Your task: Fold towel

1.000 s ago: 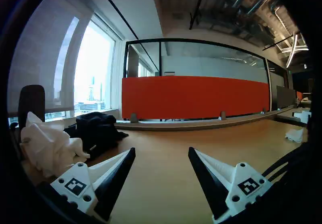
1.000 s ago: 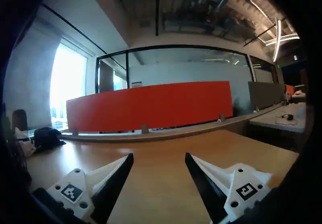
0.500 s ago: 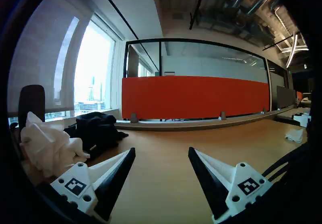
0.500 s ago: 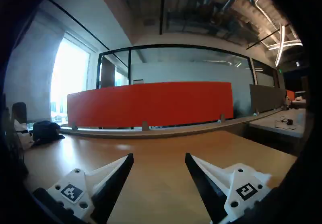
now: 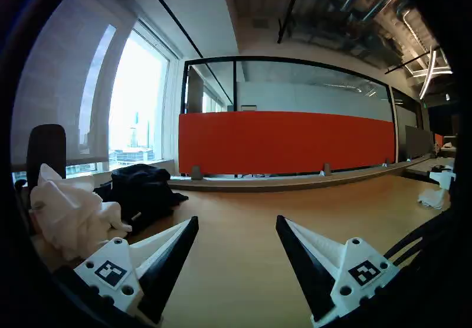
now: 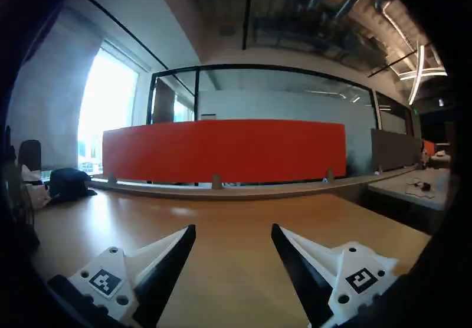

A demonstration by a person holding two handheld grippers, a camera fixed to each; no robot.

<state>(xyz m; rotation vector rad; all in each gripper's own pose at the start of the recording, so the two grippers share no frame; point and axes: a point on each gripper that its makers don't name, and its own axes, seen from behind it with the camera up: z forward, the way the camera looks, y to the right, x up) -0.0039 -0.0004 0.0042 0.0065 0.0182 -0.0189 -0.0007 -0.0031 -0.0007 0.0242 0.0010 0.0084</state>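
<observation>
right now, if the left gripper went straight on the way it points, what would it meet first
The left gripper would likely meet the orange divider panel first, across bare wooden desk; depth is unclear. The white towel and black bag lie off left.

L gripper (image 5: 236, 225) jaws apart | R gripper (image 6: 233, 233) jaws apart, both low/level

Left tongs (image 5: 236, 217), right tongs (image 6: 232, 226): white pointed fingers (image 5: 330, 257), black inner faces, square markers (image 5: 111, 272), screws (image 5: 357, 243); black cables (image 5: 425, 233).

— Where do they look from?
— Low over the table (image 5: 248, 233), level, both facing the orange partition (image 5: 283, 142).
— Overlap?
— Partition, table and black bag (image 5: 141, 189); the left gripper view sits nearer that bag.
</observation>
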